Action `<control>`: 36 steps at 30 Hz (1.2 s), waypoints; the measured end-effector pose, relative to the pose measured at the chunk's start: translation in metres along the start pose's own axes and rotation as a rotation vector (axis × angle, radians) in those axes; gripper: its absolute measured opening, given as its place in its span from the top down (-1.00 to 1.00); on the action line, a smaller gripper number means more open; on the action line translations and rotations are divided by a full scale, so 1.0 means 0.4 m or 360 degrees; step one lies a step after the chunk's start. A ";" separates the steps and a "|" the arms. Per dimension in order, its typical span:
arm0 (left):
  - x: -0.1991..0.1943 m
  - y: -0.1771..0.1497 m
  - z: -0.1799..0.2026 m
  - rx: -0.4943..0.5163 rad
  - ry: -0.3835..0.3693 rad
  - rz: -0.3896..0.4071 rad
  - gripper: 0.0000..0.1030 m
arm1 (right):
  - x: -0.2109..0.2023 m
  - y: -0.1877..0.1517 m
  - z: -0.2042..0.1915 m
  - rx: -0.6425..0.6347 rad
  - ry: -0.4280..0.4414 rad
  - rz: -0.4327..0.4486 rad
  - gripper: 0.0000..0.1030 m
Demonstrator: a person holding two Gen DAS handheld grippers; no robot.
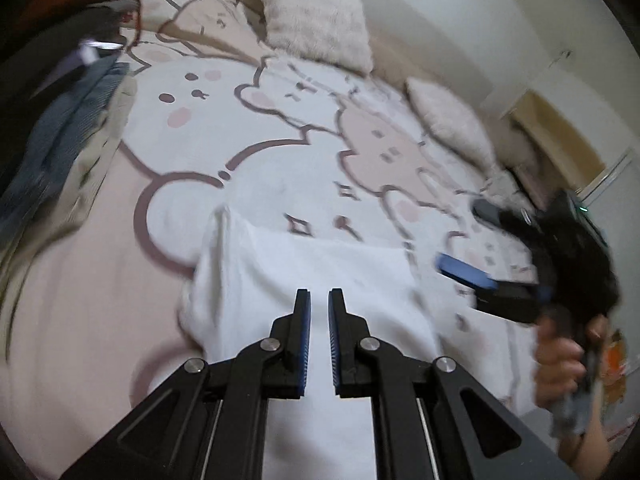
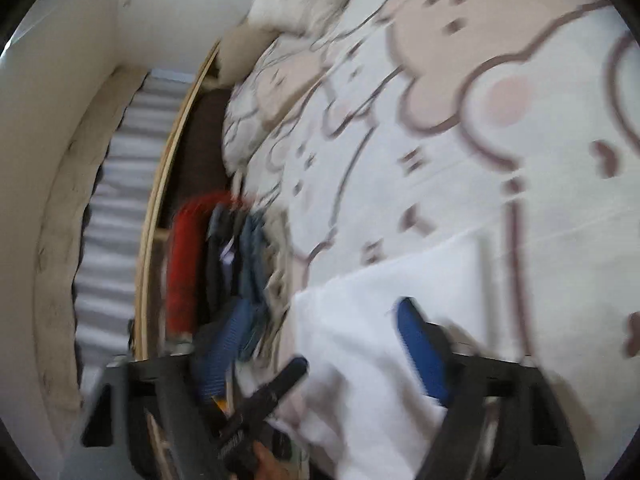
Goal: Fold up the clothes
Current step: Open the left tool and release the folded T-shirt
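A bedroom in a home. A wide bed (image 1: 80, 300) fills the room, covered by a pink and white blanket (image 1: 248, 120) printed with cartoon bears and rabbits. Two fluffy pale pillows (image 1: 316, 20) lie along its far edge against plain white walls (image 1: 460, 12). A pile of clothes (image 1: 68, 120) sits at the bed's left side.

Bed (image 1: 100, 280) spread with a pink-and-white cartoon-bear cover. White garment (image 1: 312, 276) flat near the front edge; pile of dark, blue and red clothes (image 1: 68, 120) along the left edge; two fluffy cushions (image 1: 316, 20) at the head edge.
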State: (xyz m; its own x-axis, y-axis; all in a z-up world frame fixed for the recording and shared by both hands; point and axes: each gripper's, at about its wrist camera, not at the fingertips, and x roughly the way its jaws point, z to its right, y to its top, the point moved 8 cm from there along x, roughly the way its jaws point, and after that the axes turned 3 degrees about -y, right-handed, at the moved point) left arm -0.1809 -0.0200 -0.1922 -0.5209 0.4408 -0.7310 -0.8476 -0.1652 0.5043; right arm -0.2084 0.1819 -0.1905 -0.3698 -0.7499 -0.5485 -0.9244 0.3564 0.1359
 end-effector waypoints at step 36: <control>-0.020 -0.151 -0.102 0.0143 0.0242 -0.0055 0.62 | 0.274 -0.111 -0.033 -0.0729 -0.0456 -0.0433 0.84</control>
State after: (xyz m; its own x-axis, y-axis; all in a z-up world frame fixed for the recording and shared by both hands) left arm -0.1297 -0.0494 -0.2353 -0.5065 0.3053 -0.8064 -0.8564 -0.0695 0.5116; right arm -0.2089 0.0767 -0.2459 -0.1332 -0.5780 -0.8051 -0.9520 -0.1513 0.2661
